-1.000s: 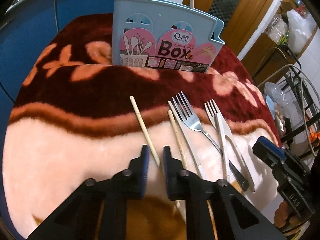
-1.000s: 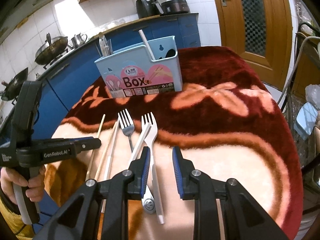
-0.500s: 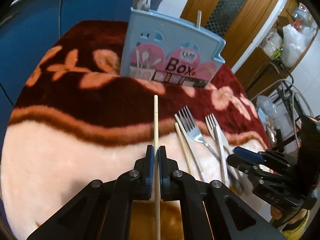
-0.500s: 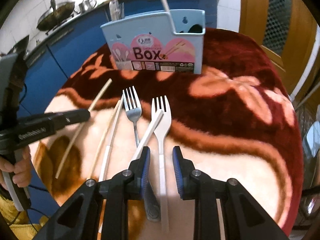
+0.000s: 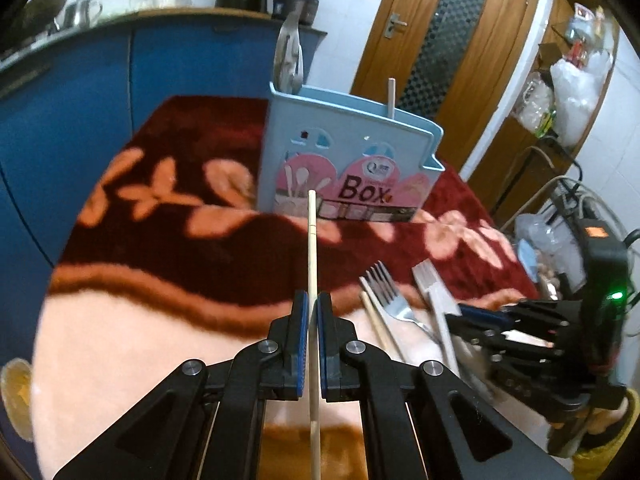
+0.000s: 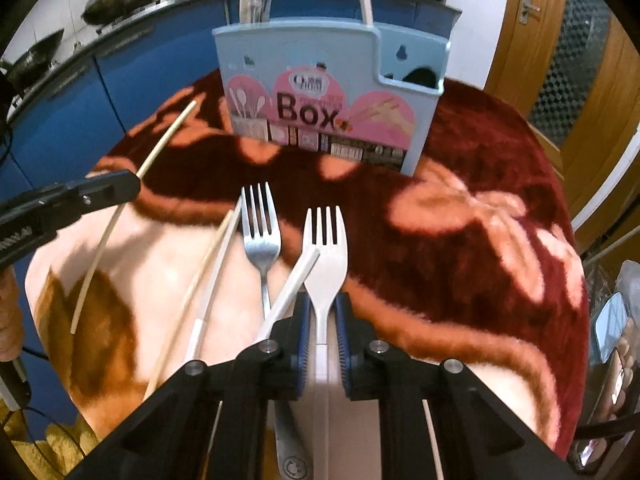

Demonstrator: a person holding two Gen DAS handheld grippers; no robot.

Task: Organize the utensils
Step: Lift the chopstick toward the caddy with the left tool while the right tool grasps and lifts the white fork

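Note:
My left gripper [image 5: 313,312] is shut on a wooden chopstick [image 5: 312,248] and holds it above the blanket, pointing at the blue utensil box [image 5: 348,160]. In the right wrist view the same chopstick [image 6: 120,208] hangs from the left gripper [image 6: 128,184]. My right gripper [image 6: 322,320] has its jaws on either side of the handle of a white plastic fork [image 6: 325,248] that lies on the blanket, with small gaps at the pads. A metal fork [image 6: 261,236], a white knife [image 6: 292,284] and two more chopsticks [image 6: 208,272] lie beside it. The box [image 6: 328,92] holds some utensils.
The table is covered by a red and pink flowered blanket [image 6: 480,220]. Blue kitchen cabinets [image 5: 80,92] stand behind it, a wooden door [image 5: 452,52] at the right. A wire rack with bags [image 5: 560,200] is beyond the table's right edge.
My left gripper has closed on the chopstick and lifted it off the blanket toward the box. My right gripper has moved forward over the white fork's handle and narrowed its jaws.

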